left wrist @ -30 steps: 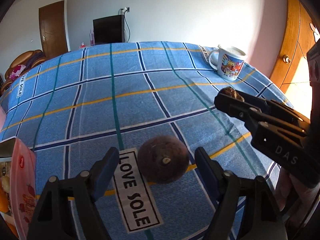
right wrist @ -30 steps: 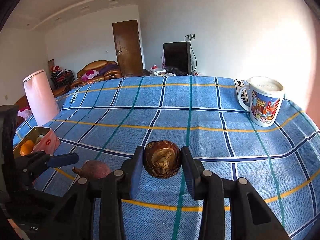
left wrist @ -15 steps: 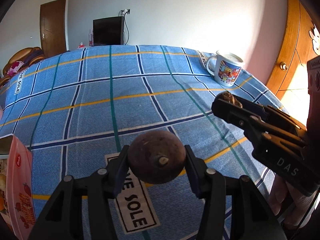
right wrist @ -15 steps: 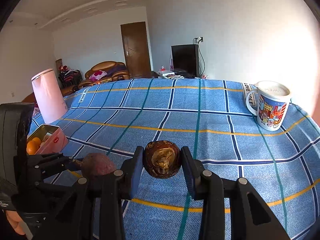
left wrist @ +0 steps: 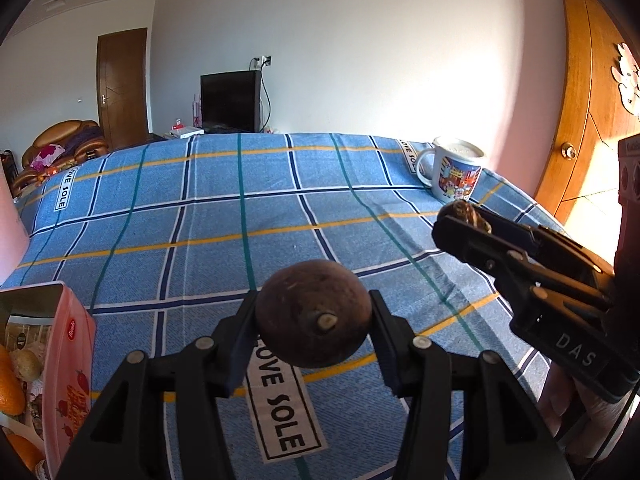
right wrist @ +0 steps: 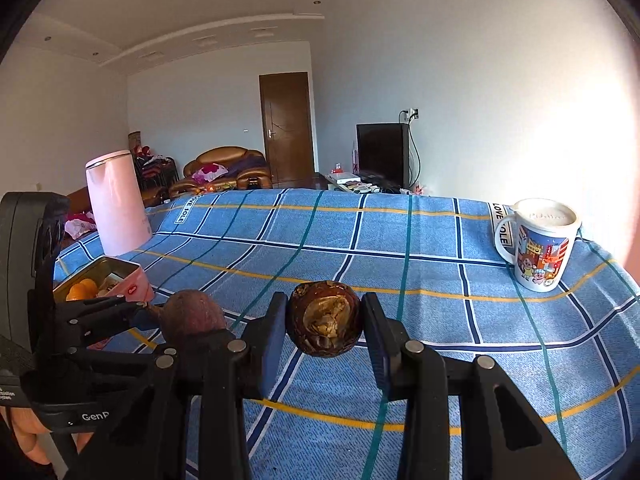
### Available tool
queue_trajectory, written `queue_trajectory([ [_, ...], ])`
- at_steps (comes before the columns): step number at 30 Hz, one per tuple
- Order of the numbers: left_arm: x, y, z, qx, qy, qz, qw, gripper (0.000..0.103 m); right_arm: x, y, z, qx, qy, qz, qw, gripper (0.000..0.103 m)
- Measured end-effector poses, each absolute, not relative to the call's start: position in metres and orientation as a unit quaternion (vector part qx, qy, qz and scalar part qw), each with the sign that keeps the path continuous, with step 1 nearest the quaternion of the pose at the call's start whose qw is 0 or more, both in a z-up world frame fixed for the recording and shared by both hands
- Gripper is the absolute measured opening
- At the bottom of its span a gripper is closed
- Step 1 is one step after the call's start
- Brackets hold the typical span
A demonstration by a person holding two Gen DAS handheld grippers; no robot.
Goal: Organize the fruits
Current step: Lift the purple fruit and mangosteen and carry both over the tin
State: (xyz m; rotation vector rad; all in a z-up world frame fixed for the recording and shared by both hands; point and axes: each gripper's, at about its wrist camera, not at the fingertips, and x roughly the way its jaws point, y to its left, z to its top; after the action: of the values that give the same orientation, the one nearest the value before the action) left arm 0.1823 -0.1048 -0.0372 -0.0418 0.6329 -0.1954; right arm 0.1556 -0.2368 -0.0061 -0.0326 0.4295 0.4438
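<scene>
Left wrist view: left gripper [left wrist: 314,320] is clamped on a round brown fruit [left wrist: 314,312], stem nub facing the camera, carried clear of the checked cloth [left wrist: 200,216] near the table's near edge. Pink tin [left wrist: 60,356] with oranges [left wrist: 10,388] sits at the near-left corner, likely the drop point. Mug [left wrist: 454,172] is at the far-right corner. To do the carry well: swing left, come over the tin's open top, lower inside the walls before letting go, and avoid clipping the rim.

A second ago the jaws stood apart around the fruit on the cloth; they have since closed on it, and it is now off the table.

Right wrist view: right gripper [right wrist: 324,324] is clenched on a dark, cracked-open fruit [right wrist: 325,322], also above the cloth. The left gripper [right wrist: 132,312] shows at left, between this one and the tin [right wrist: 120,280]; pink kettle [right wrist: 116,204] sits at the far-left edge. Stagger the drops, left first, to keep the tools apart.

Versus earlier: same grip, view tilted up.
</scene>
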Motion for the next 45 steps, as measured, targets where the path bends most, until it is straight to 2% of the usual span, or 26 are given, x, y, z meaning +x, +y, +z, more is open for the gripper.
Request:
queue_trajectory([
  [27, 0.154, -0.110, -0.022, 0.013, 0.235, -0.074, 0.969, 0.054, 0.133, -0.240, 0.001, -0.019, 0.150, 0.226, 0.962, 0.039],
  [45, 0.131, -0.086, -0.018, 0.015, 0.221, -0.061, 0.973, 0.054, 0.132, -0.223, 0.004, 0.009, 0.166, 0.259, 0.951, 0.040],
])
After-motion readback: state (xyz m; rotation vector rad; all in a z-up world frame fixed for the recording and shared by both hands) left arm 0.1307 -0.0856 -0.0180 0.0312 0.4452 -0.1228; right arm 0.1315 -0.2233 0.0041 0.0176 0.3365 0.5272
